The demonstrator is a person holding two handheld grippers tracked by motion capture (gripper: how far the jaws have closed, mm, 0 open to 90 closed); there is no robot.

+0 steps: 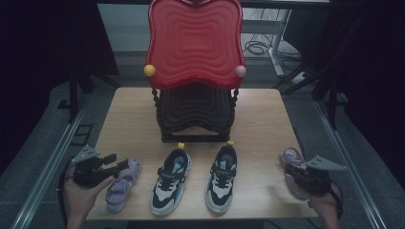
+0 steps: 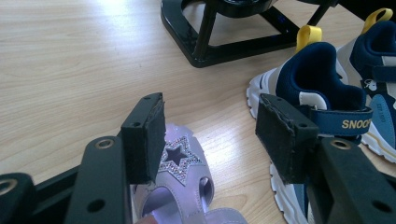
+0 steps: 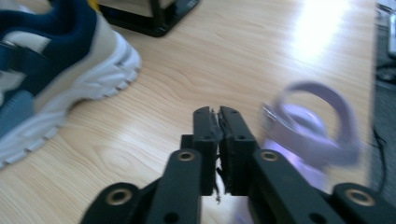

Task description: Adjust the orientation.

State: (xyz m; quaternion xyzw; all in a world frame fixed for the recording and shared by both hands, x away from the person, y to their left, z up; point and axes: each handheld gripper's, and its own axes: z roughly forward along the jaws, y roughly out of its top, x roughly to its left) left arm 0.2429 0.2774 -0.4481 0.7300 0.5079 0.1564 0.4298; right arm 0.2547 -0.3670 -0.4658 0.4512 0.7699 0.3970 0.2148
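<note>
Two navy, white and blue sneakers point(image 1: 171, 181) point(image 1: 222, 171) stand side by side near the table's front edge, heels toward the rack. A lilac sandal point(image 1: 122, 183) lies at the front left; my left gripper point(image 1: 119, 165) hovers over its heel end, open, with the star-decorated strap point(image 2: 180, 156) between its jaws. Another lilac sandal point(image 1: 292, 169) lies at the front right. My right gripper point(image 1: 289, 171) is shut with nothing between its pads, just left of that sandal point(image 3: 310, 126).
A black rack point(image 1: 196, 112) with a red wavy tray point(image 1: 193, 43) on top stands mid-table, its base point(image 2: 224, 42) just beyond the sneakers. The wooden table point(image 1: 129, 119) is bare to the left and right of the rack. A sneaker point(image 3: 51, 79) lies left of my right gripper.
</note>
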